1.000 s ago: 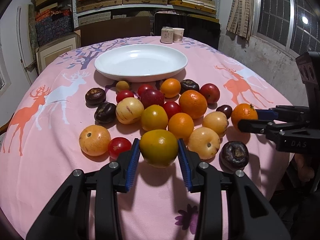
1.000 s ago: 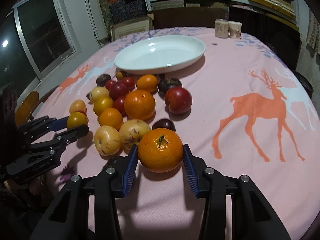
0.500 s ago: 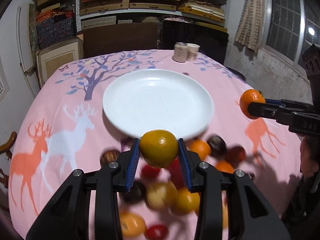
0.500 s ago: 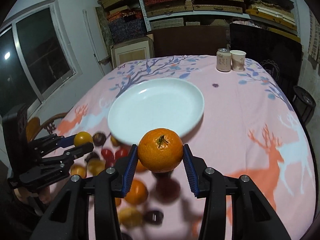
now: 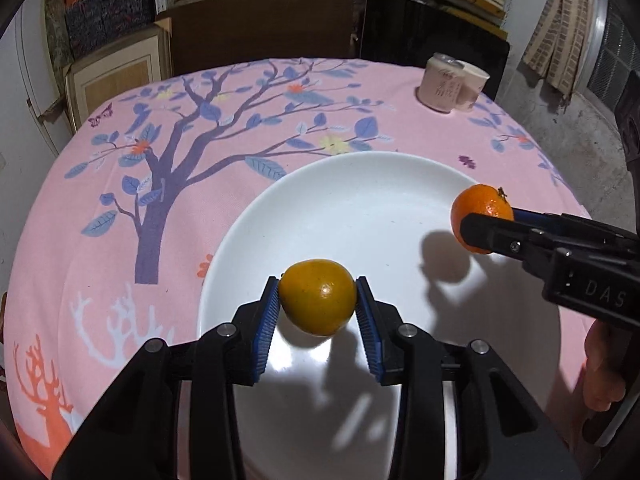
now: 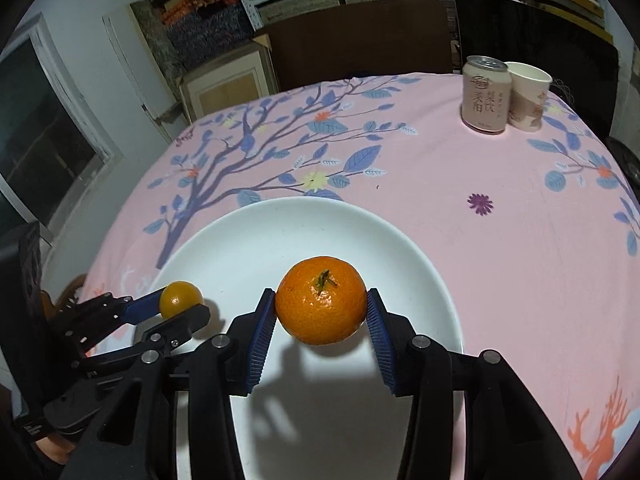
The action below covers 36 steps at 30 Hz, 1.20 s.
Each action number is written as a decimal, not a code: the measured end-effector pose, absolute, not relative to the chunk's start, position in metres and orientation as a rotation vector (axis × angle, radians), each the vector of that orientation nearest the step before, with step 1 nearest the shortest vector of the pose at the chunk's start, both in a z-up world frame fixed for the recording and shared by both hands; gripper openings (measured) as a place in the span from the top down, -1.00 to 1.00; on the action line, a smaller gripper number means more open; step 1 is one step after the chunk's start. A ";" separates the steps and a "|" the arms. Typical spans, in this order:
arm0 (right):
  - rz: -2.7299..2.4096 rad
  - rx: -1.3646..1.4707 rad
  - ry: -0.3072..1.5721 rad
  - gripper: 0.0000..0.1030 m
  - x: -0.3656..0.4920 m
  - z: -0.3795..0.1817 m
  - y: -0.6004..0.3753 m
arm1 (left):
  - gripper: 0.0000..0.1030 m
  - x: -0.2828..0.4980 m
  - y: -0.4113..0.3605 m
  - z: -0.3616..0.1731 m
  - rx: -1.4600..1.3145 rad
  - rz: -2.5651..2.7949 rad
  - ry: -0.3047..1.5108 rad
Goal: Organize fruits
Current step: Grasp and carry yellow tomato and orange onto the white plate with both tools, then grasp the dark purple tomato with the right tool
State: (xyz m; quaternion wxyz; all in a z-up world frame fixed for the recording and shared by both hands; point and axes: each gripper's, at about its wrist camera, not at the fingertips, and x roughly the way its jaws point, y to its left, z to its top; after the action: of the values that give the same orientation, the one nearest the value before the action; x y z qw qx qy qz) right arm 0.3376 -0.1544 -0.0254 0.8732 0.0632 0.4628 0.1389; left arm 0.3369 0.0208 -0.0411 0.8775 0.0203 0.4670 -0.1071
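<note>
My left gripper [image 5: 317, 305] is shut on a yellow-orange fruit [image 5: 317, 296] and holds it above the near part of the white plate [image 5: 360, 200]. My right gripper [image 6: 321, 311] is shut on an orange tangerine [image 6: 321, 304] with a green stem, held above the plate [image 6: 280, 232]. In the left wrist view the right gripper [image 5: 486, 224] with the tangerine [image 5: 480, 208] hangs over the plate's right side. In the right wrist view the left gripper [image 6: 182, 308] with the yellow fruit [image 6: 180, 298] is over the plate's left edge. The plate holds no fruit.
A pink drink can [image 6: 485, 94] and a paper cup [image 6: 526, 96] stand at the far right of the pink tablecloth [image 6: 500, 240]. Dark chairs [image 5: 432, 40] and shelves stand behind the table. The other fruits are out of view.
Both grippers lifted their fruits off the table and carried them forward over the plate. The pile of fruits has dropped out of view below the grippers.
</note>
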 end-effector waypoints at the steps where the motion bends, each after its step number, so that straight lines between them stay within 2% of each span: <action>1: 0.290 0.130 0.959 -0.14 0.338 -0.024 -0.154 | -0.02 0.338 0.023 -0.042 0.037 -0.218 0.973; 2: 0.282 0.132 0.938 -0.22 0.335 -0.021 -0.156 | -0.19 0.337 0.025 -0.039 0.032 -0.203 0.958; 4: 0.290 0.142 0.887 -0.30 0.322 -0.008 -0.161 | -0.31 0.327 0.028 -0.031 0.014 -0.204 0.925; 7: 0.289 0.146 0.846 -0.30 0.293 0.009 -0.171 | -0.38 0.299 0.036 -0.012 -0.012 -0.210 0.877; 11: 0.304 0.120 0.822 -0.30 0.237 0.025 -0.183 | -0.58 0.238 0.044 0.009 0.000 -0.228 0.816; 15: 0.326 0.031 0.788 -0.30 0.157 0.023 -0.185 | -0.59 0.161 0.047 0.017 0.052 -0.257 0.774; 18: 0.401 -0.042 0.788 -0.30 0.098 0.011 -0.178 | -0.71 0.105 0.053 0.014 0.062 -0.276 0.752; 24: 0.563 -0.096 0.831 -0.30 0.013 -0.018 -0.177 | -0.72 0.024 0.057 -0.019 0.090 -0.272 0.779; 32: 0.620 -0.107 0.870 -0.30 -0.028 -0.035 -0.167 | -0.72 -0.010 0.043 -0.053 0.124 -0.242 0.811; 36: 0.589 -0.167 0.869 -0.22 -0.029 -0.046 -0.154 | -0.72 -0.010 0.041 -0.057 0.117 -0.230 0.826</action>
State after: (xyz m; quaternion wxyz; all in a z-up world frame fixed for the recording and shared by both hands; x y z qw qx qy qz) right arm -0.0288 -0.1540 -0.0455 0.8621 -0.0795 0.4141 0.2810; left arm -0.0096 0.0414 -0.0569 0.9077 0.0565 0.4004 -0.1116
